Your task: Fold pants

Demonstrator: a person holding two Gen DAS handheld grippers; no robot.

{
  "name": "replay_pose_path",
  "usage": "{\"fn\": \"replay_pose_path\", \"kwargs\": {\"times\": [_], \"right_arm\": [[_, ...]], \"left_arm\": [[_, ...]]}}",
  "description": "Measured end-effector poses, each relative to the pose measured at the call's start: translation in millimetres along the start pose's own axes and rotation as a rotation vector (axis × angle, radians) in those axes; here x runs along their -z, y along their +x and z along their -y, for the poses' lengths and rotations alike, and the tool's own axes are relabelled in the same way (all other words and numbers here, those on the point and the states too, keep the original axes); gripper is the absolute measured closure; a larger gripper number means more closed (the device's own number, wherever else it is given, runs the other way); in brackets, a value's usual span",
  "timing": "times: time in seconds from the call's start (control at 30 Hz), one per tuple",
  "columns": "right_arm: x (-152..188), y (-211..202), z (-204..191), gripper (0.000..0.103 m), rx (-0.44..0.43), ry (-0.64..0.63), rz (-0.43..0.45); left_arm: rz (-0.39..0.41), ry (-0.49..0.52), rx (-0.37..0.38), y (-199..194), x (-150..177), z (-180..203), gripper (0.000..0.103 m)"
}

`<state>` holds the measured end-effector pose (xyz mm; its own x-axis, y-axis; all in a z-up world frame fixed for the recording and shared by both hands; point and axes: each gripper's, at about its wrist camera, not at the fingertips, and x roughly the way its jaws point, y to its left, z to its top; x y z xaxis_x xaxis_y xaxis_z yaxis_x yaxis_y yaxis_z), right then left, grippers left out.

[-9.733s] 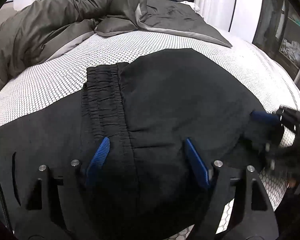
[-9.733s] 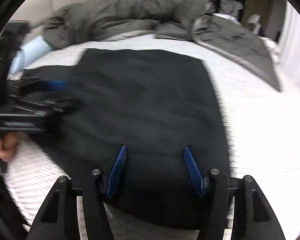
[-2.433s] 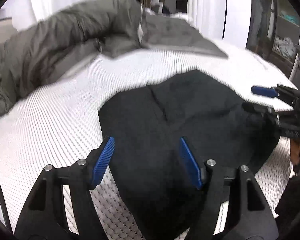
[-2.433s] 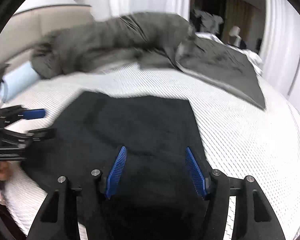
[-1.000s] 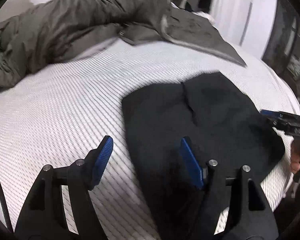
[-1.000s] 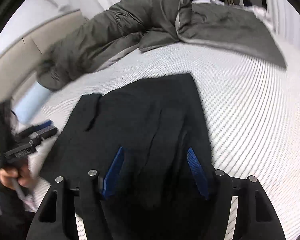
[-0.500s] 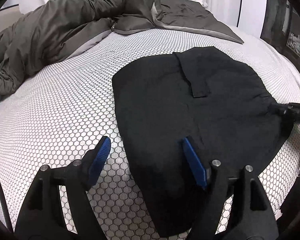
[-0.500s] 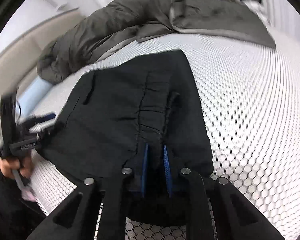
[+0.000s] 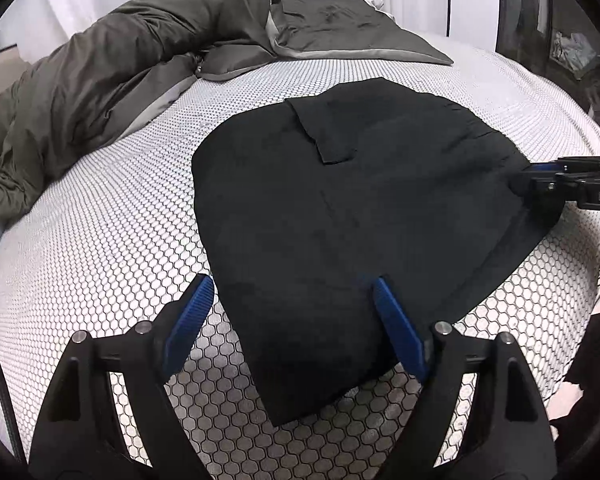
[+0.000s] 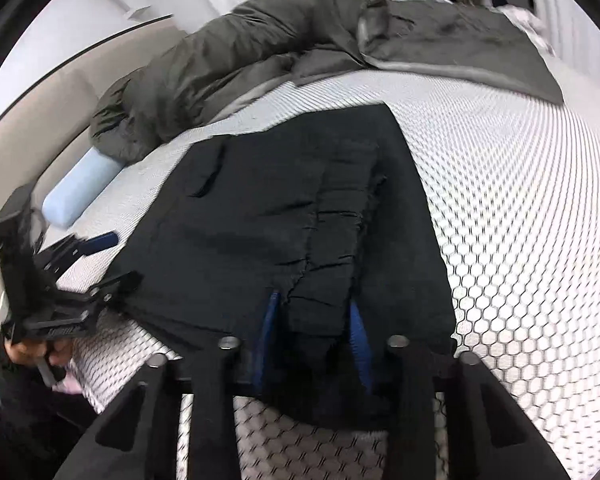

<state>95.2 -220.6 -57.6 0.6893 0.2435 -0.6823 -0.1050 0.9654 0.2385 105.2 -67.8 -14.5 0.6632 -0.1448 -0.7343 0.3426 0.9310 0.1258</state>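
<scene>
Right wrist view shows the right gripper (image 10: 312, 334) narrowed around a bunched ridge of the black pants (image 10: 284, 208), its jaws having just eased apart; that fold may slip free. Left gripper (image 9: 296, 320) stands wide, just widened further, straddling the pants' lower edge mid-frame on the bed (image 9: 100, 240); a shallow bite could drag only one layer.

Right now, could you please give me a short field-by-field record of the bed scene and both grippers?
surface: white honeycomb-pattern mattress
garment: black pants, folded into a compact stack
left gripper: open, jaws just widened, straddling the near corner of the pants, not gripping
right gripper: closed on a bunched ridge of the pants, jaws just eased slightly
background: grey duvet heaped at the far side
other: light blue roll beside the duvet
</scene>
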Motion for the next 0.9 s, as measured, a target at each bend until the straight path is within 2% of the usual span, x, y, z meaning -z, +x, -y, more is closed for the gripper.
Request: {"fn": "replay_pose_path", "kwargs": {"times": [0.07, 0.17, 0.23, 0.3, 0.37, 0.5, 0.6, 0.63, 0.67, 0.7, 0.73, 0.77, 0.8, 0.9], "right_arm": [[3, -6, 2, 0.073, -0.013, 0.018, -0.008], [7, 10, 14, 0.073, -0.018, 0.051, -0.056], [7, 11, 19, 0.069, -0.044, 0.08, -0.049], [4, -1, 21, 0.049, -0.066, 0.095, -0.034], [3, -16, 27, 0.04, -0.051, 0.101, 0.006], [2, -32, 54, 0.033, -0.005, 0.167, 0.044], [2, -22, 82, 0.032, 0.003, 0.248, 0.025], [3, -16, 89, 0.033, -0.014, 0.272, 0.016], [5, -9, 93, 0.041, -0.046, 0.294, 0.005], [6, -5, 94, 0.066, -0.069, 0.298, 0.01], [6, -1, 94, 0.079, -0.107, 0.298, 0.011], [6, 7, 91, 0.084, -0.147, 0.308, -0.006], [6, 13, 88, 0.084, -0.154, 0.316, -0.013], [8, 17, 71, 0.085, -0.151, 0.298, -0.024]], "left_arm": [[-0.003, -0.005, 0.007, 0, 1, -2, 0.022], [-0.007, -0.002, 0.005, 1, 2, -1, 0.022], [-0.01, 0.001, -0.002, 3, 2, -1, 0.022], [-0.008, -0.001, -0.001, 1, 2, -2, 0.022], [-0.009, -0.004, 0.005, 0, 3, -5, 0.022], [-0.018, -0.035, 0.024, -1, 2, -11, 0.022], [-0.04, -0.116, 0.058, 1, 3, -25, 0.021], [-0.054, -0.162, 0.082, 3, 4, -32, 0.021], [-0.074, -0.219, 0.128, 7, 6, -41, 0.021], [-0.096, -0.267, 0.169, 13, 9, -48, 0.021], [-0.108, -0.303, 0.203, 17, 11, -53, 0.022], [-0.108, -0.324, 0.22, 20, 11, -57, 0.024], [-0.102, -0.337, 0.227, 22, 11, -60, 0.029], [-0.079, -0.343, 0.189, 21, 6, -68, 0.036]]}}
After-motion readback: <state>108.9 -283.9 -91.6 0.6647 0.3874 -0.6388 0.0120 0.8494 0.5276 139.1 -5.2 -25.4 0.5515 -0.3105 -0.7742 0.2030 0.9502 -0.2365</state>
